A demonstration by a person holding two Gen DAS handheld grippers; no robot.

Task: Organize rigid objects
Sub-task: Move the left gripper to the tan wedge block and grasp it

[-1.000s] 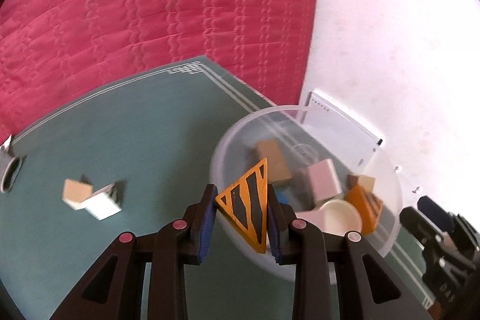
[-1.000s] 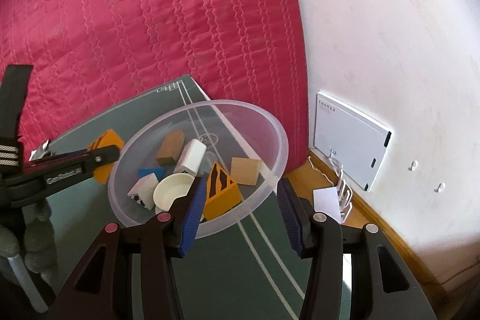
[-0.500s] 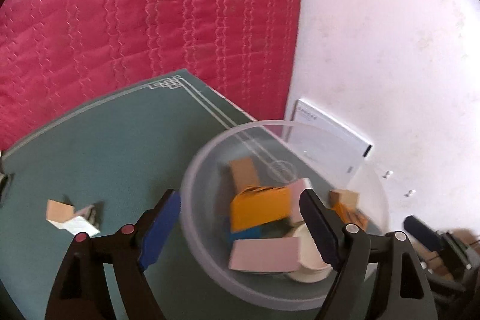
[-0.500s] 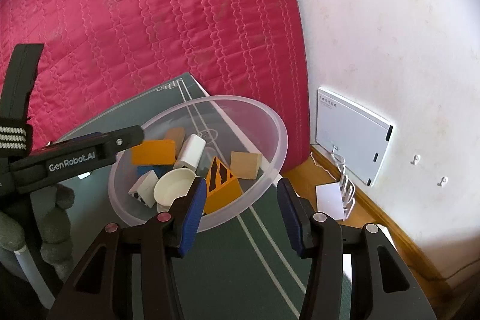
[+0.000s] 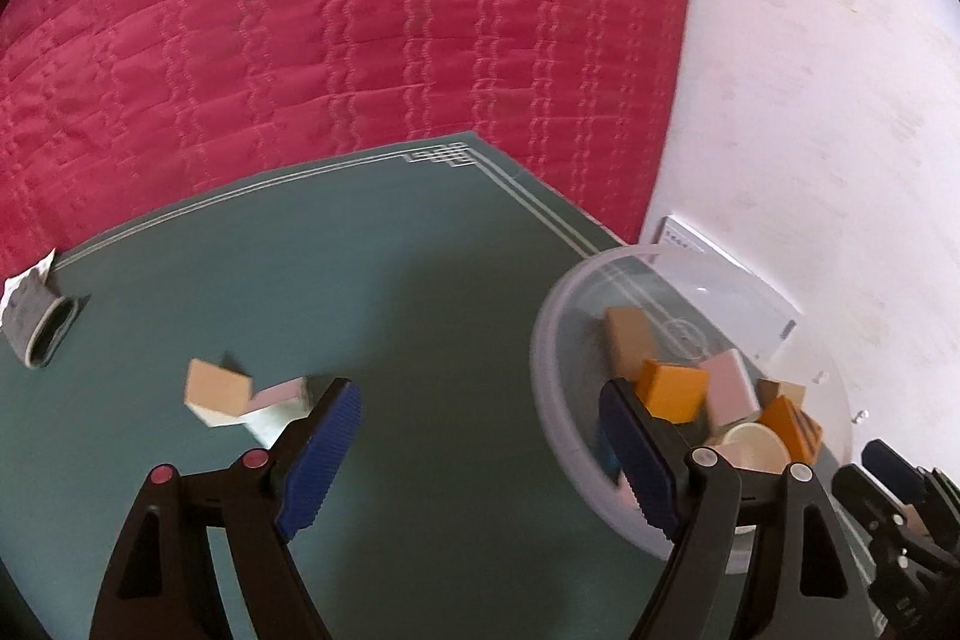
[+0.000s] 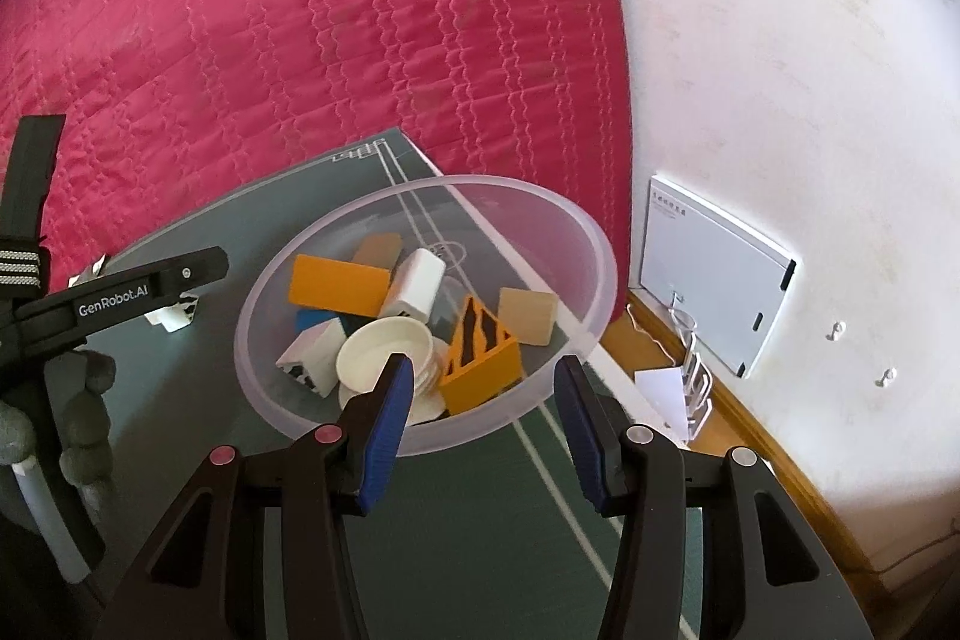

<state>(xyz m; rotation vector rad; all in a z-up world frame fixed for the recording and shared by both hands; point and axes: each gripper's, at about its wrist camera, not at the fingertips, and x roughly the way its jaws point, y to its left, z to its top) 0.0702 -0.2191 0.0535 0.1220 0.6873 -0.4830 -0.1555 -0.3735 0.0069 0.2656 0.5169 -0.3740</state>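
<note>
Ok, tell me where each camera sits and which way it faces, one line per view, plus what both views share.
Left wrist: sits on the left tool, looking forward and down over the green mat at two loose blocks; its own open fingers show, with the right tool at the right edge.
Right wrist: sits on the right tool, looking down into the clear bowl; its open fingers show, with the left tool at left.
Shared: the bowl, its plain orange block, the mat, the red quilt.

Orange black-striped wedge; green mat; crimson quilt.
</note>
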